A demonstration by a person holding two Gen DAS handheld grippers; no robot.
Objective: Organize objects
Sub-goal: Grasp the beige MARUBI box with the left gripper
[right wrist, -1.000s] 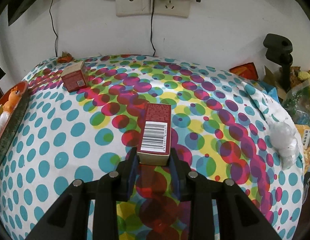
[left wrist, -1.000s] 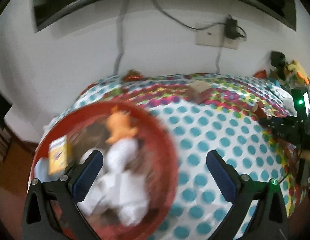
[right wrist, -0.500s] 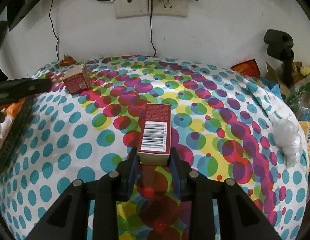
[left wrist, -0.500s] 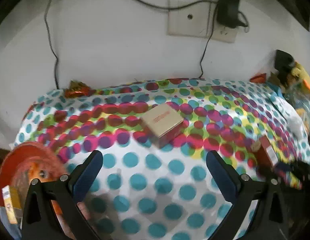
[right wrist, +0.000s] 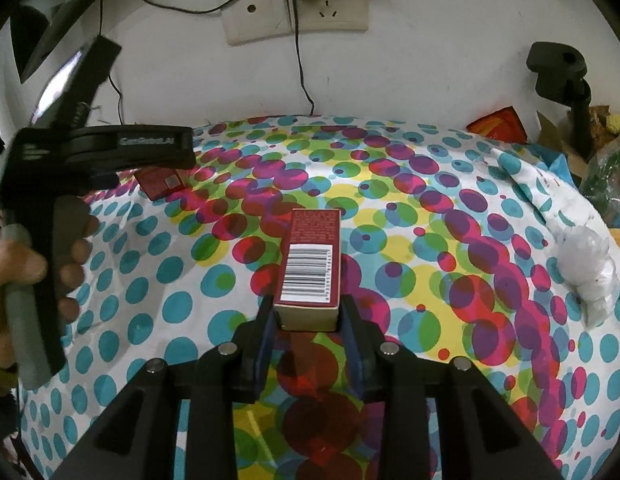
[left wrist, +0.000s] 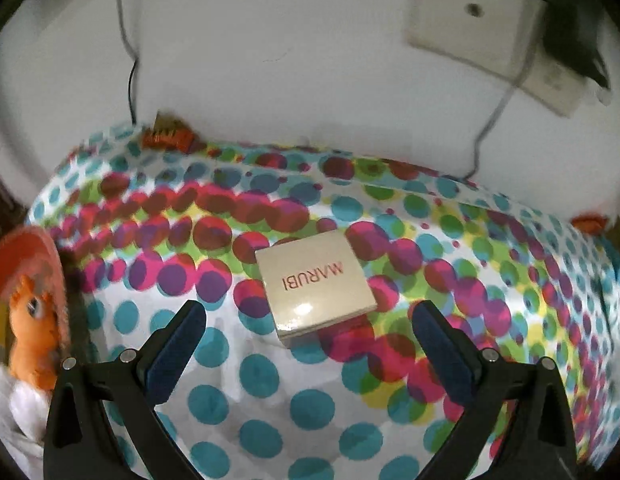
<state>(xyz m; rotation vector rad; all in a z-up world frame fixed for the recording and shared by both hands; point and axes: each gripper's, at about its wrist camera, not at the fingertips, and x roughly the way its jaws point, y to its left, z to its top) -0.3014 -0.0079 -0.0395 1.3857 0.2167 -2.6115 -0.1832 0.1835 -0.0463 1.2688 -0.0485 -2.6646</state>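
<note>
Left wrist view: the left gripper (left wrist: 308, 316) hangs over the dotted tablecloth (left wrist: 270, 392) with its jaws spread wide and nothing between them. The square beige box (left wrist: 315, 292) marked MARUBI lies flat just ahead of the fingertips, centred on the gap. Far to the left of the tongs, a red tray (left wrist: 26, 256) holds an orange toy (left wrist: 32, 332).

Right wrist view: the right gripper (right wrist: 308, 316) has just been easing open, yet its blue pads (right wrist: 266, 340) flank the near end of the red barcode box (right wrist: 312, 268), which lies on the cloth pointing away. To the left, a hand (right wrist: 14, 276) holds the left gripper above the square box.
</note>
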